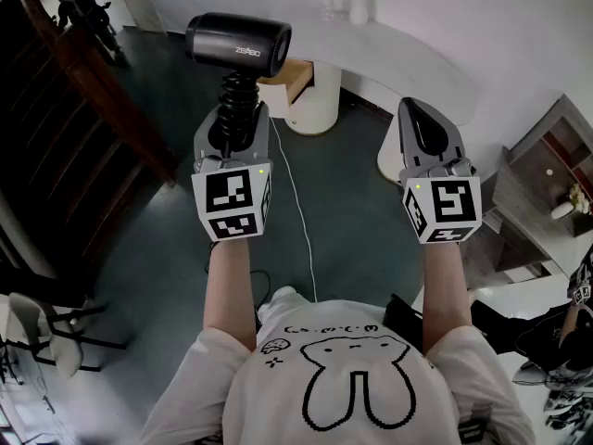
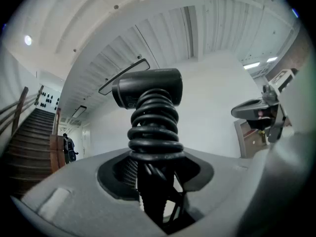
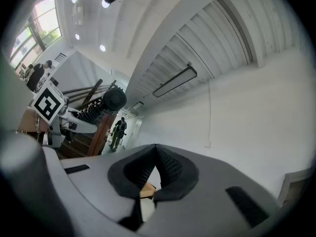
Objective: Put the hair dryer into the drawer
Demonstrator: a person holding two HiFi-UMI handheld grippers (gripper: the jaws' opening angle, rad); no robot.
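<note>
Hair dryer: 1, black, held up in the air ahead of the person, well above the dark floor. Handle wrapped in black coiled cord, also 1.

L gripper has jaws pinching the cord-wrapped handle low down. Barrel sits above the jaw tips.

Orientation, head view: barrel long axis runs across the pic, right end a bit lower. Handle axis runs from the barrel back toward the gripper, roughly square to the barrel.

View differences:
- L gripper view: hair dryer seen from below, coils stacked up to the barrel and handle base wedged between the jaws of L gripper. Head view doesn't show that contact.
- R gripper view: hair dryer shows a round end face turned toward this side. Can't tell nozzle or intake.
- R gripper view only: R gripper jaws pressed together at the tips, nothing between.
- Head view: R gripper held level w/ the left, apart from the dryer.

Counts: 2 grippers, 2 marker cubes, one on the left, one on the right.

Surroundings, head view: 1 white cable across the floor, 1 curved white counter w/ 1 vase, wooden stairs at left. L gripper view adds 1 distant figure at the stair foot.
</note>
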